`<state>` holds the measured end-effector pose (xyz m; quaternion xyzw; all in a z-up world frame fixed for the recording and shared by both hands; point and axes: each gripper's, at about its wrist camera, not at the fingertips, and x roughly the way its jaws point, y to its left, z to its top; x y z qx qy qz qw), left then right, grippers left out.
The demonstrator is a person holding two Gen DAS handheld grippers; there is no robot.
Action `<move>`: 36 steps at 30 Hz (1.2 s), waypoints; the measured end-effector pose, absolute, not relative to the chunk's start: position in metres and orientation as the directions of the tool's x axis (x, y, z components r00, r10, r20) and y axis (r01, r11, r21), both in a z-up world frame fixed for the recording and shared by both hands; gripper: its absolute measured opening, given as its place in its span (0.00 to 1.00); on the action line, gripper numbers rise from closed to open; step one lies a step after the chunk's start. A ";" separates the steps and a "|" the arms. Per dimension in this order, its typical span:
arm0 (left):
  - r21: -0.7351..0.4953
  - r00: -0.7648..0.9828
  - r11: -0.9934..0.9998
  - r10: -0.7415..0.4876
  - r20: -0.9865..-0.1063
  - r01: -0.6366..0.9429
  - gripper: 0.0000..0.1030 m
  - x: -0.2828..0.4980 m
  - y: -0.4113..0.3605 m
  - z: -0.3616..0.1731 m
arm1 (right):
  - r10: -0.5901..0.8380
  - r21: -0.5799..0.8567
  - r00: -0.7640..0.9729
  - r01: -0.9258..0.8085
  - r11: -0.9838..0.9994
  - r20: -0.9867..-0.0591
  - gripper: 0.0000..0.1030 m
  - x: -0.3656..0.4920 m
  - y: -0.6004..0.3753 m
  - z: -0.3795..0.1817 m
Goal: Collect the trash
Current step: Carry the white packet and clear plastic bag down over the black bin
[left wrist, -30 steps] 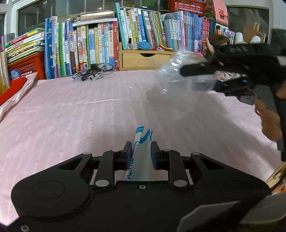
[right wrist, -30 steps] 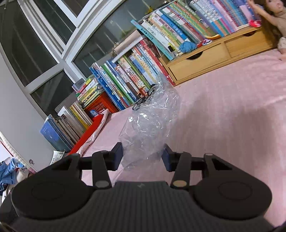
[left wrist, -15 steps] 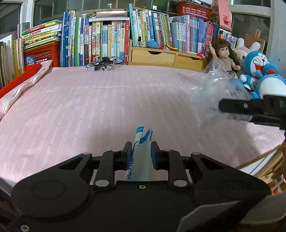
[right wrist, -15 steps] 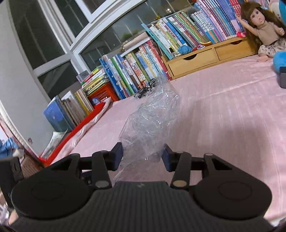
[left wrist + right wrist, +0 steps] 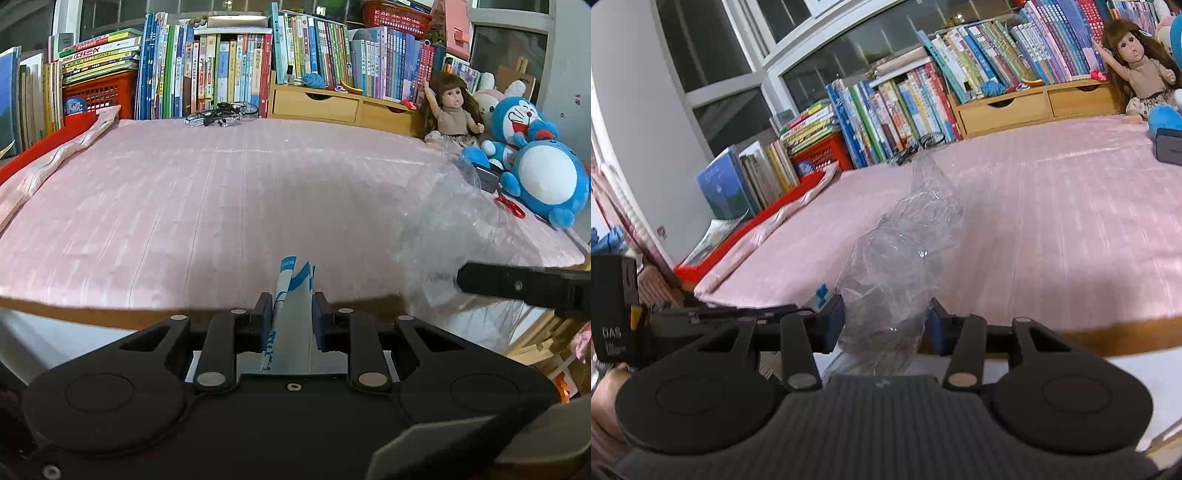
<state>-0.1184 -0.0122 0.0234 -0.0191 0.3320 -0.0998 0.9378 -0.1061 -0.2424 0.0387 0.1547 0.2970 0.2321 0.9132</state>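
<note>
My left gripper (image 5: 289,317) pinches a blue-white wrapper (image 5: 291,314); my right gripper (image 5: 886,325) clamps crumpled clear plastic (image 5: 905,258). Only the left view shows red scissors (image 5: 511,206).

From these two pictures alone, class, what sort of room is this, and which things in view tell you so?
Probably a child's bedroom or playroom at home. A bed-like surface under a pink striped cover fills the middle, rows of children's books line the window behind it, and a doll sits beside blue plush toys.
</note>
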 end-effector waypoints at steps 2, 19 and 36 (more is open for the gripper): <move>-0.106 0.753 0.979 -0.203 -0.626 0.176 0.21 -0.126 -0.011 0.021 | 0.509 0.409 0.713 -0.331 0.850 -0.481 0.50 -0.115 -0.239 0.035; -0.134 0.678 0.964 -0.257 -0.689 0.229 0.18 -0.158 -0.018 -0.003 | 0.485 0.366 0.638 -0.321 0.873 -0.598 0.50 -0.164 -0.222 -0.004; -0.128 0.540 0.974 -0.212 -0.814 0.189 0.18 -0.153 -0.020 -0.068 | 0.444 0.352 0.516 -0.271 0.896 -0.733 0.50 -0.174 -0.207 -0.063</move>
